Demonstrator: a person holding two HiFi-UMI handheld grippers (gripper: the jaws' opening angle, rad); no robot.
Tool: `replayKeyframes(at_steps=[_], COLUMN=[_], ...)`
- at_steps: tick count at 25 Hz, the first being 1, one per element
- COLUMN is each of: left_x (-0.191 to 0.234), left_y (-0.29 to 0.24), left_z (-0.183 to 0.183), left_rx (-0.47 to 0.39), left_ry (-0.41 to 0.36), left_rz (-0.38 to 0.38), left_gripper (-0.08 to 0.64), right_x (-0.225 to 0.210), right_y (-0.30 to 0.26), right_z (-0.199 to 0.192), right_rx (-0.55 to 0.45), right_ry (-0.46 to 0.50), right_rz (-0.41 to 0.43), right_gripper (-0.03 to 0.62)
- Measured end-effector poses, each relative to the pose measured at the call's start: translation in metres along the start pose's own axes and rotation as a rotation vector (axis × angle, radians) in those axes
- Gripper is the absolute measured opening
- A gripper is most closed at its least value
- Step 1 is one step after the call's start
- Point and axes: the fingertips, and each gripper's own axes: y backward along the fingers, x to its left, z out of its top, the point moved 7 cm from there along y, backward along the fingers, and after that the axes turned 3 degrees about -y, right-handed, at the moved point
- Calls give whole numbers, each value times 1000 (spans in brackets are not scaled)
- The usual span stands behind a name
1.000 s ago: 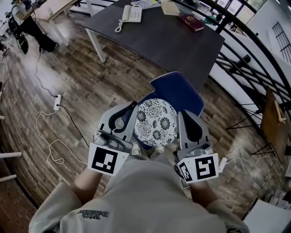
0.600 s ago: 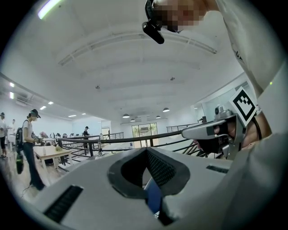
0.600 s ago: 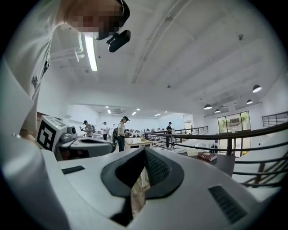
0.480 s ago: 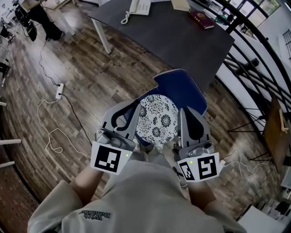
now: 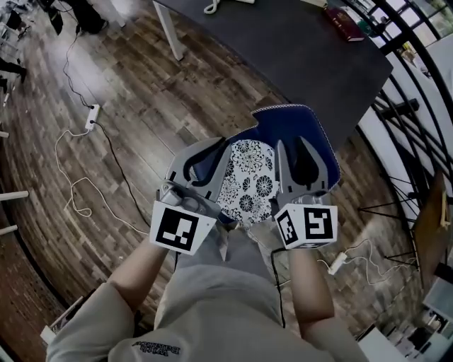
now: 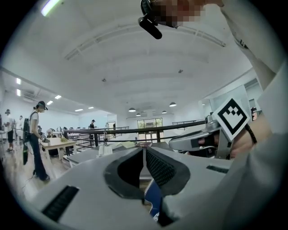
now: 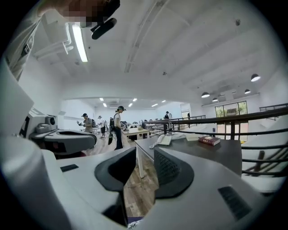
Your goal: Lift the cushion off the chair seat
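Note:
A round white cushion with a dark flower print (image 5: 248, 184) lies on the blue chair seat (image 5: 297, 120). My left gripper (image 5: 224, 146) reaches along the cushion's left edge. In the left gripper view its tips (image 6: 144, 152) meet with nothing between them, and blue chair fabric (image 6: 154, 200) shows below. My right gripper (image 5: 297, 145) lies along the cushion's right edge. Its jaws (image 7: 145, 157) are opening and only floor and a table leg show in the gap. A sliver of cushion print (image 7: 134, 223) sits under them.
A dark table (image 5: 283, 49) stands just beyond the chair, with a red book (image 5: 345, 21) on it. A black railing (image 5: 417, 92) runs along the right. A power strip (image 5: 92, 117) and cables lie on the wood floor at left, a plug (image 5: 338, 261) at right.
Both grippers have come down and forward along the cushion's sides. The chair and cushion sit closer under them, and the table has slid toward the top of the head view.

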Motion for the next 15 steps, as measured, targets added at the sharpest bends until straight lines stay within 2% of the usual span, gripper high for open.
replayKeyframes(at_steps=[4,9,15], left_x=[7,11,4], left_y=[-23,-44,-62], left_z=[-65,-140,-251], left_rx=[18,37,135], left_ry=[82,115,234], left_rz=[9,28,68], left_gripper=[5,20,37], right_x=[-12,-22,-38], right_y=[-46,-90,-124], right_z=[-68,-157,-264], right_rx=[106,240,397], right_ry=[5,43,79], right_rz=[-16,5,0], right_gripper=[150,198,218])
